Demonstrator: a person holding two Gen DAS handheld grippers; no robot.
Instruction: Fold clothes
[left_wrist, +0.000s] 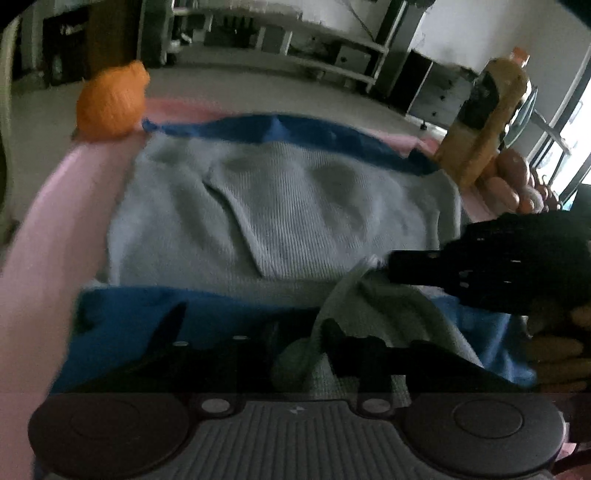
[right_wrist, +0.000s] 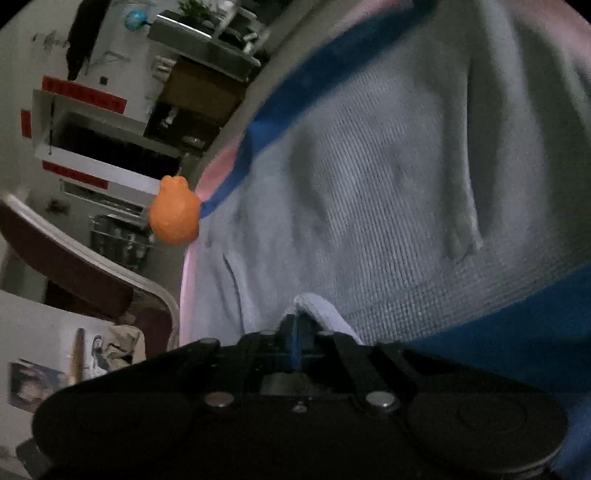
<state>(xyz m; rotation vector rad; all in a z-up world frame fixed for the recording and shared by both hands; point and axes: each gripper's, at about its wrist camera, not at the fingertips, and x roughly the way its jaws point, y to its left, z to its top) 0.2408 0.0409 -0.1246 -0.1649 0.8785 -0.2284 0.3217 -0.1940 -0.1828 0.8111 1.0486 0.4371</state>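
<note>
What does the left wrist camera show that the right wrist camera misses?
Only the left view: a bottle, sausage-like items beside it, and the right gripper at the grey garment's edge. Only the right view: a chair and shelves. Both show the grey garment, blue cloth, pink surface and orange toy.

We can't read any text, brand or no. in either view. Ahead-right of the left gripper, the bottle (left_wrist: 484, 107) has a dark label, but it's too blurred to make out. Far left of the right gripper, red strips on the white shelf unit (right_wrist: 85, 92) carry no legible print, and the pics low on the wall there (right_wrist: 33, 384) show no words.
</note>
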